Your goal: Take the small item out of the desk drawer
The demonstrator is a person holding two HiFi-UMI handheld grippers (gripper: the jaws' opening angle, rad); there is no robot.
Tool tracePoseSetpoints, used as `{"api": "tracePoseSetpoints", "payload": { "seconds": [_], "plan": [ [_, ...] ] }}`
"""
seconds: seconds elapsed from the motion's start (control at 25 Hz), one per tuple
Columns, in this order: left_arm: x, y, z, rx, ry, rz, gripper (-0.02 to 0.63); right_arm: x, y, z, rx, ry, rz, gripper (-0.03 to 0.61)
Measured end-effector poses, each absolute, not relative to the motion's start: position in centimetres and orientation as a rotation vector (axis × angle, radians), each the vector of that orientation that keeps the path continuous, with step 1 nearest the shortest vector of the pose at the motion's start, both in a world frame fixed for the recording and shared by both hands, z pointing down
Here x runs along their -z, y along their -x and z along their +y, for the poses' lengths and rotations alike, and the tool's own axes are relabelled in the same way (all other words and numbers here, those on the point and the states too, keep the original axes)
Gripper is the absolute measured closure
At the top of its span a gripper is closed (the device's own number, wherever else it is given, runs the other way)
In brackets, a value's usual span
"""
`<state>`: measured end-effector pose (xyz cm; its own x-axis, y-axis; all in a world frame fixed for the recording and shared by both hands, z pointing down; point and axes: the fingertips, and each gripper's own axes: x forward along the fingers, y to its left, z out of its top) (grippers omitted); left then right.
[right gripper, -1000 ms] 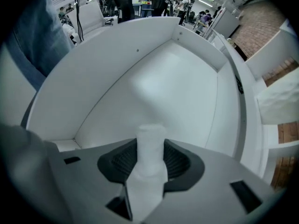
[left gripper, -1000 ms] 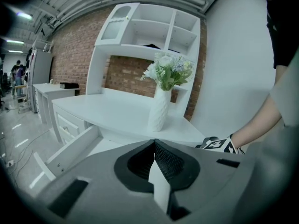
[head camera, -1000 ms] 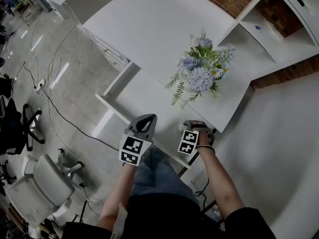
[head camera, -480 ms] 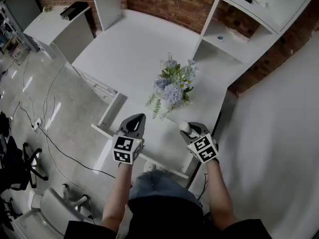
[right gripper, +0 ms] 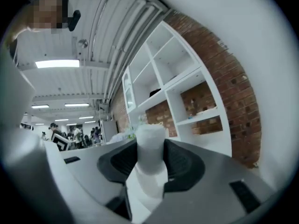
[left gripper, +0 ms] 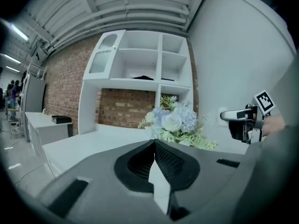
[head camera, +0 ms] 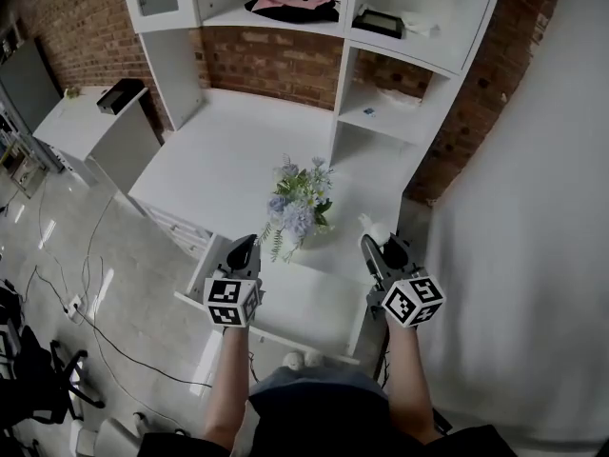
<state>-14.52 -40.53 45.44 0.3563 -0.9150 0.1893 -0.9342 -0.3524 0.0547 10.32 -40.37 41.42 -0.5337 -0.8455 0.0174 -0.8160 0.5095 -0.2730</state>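
Observation:
My right gripper is shut on a small white item, a stubby rounded piece that sticks up between the black pads in the right gripper view, where the white item fills the gap. The left gripper is shut with nothing in it; its jaws meet at the left gripper's tip. Both hover over the front of the white desk, above a low white drawer panel that juts out from it. I cannot make out the drawer's inside.
A bunch of blue and white flowers stands on the desk between the grippers, just beyond them. Behind it rises a white shelf unit against a brick wall. A white side cabinet stands at left, and cables lie on the floor.
The head view has swung upward, bringing the shelf unit and brick wall into sight. Both grippers have risen and spread apart over the desk front, the right still carrying the white item.

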Motion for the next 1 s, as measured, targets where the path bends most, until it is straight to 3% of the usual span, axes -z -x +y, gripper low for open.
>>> {"api": "tracePoseSetpoints", "payload": {
  "seconds": [0.4, 1.0],
  "plan": [
    [-45.3, 14.7, -39.3, -0.203, -2.473, -1.694, 0.604, -40.9, -12.7, -38.5, 0.243, 1.666, 2.513, 0.420],
    [-45.9, 16.0, -38.0, -0.208, -2.445, -1.709, 0.604, -41.0, -11.2, -37.8, 0.260, 1.630, 2.543, 0.420]
  ]
}}
